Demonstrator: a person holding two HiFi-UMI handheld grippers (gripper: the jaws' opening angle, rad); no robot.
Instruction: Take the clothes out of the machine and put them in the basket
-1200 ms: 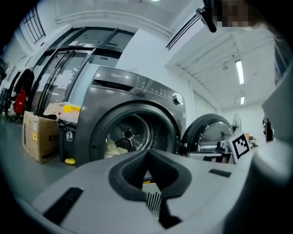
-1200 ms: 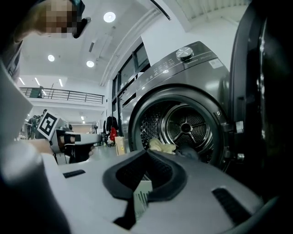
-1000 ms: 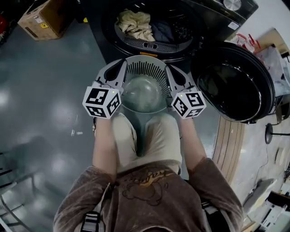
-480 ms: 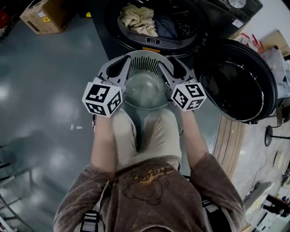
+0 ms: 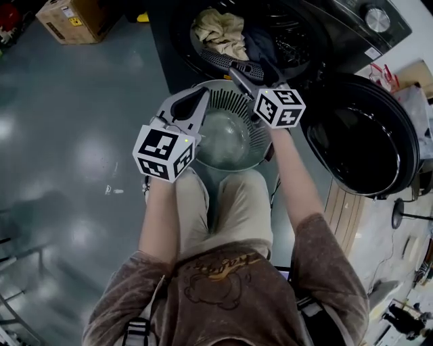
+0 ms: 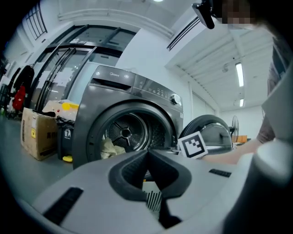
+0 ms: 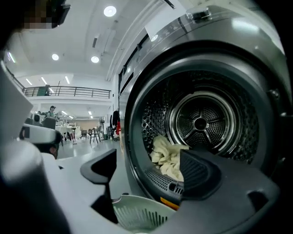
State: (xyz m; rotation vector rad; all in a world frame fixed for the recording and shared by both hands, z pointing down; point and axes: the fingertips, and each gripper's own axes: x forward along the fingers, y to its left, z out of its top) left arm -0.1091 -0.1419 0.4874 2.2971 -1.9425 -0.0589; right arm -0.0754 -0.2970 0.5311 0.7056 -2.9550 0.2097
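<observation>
The grey slatted plastic basket (image 5: 233, 101) is clenched at its rim by the fingers of the left gripper (image 5: 200, 99); the fingers of the right gripper (image 7: 149, 162) have just been opened, empty.

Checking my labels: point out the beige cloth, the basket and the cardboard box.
beige cloth (image 5: 220, 34), head view, middle of the bundle in the drum.
basket (image 5: 230, 105), head view, slatted far wall.
cardboard box (image 5: 74, 17), head view, top face.
</observation>
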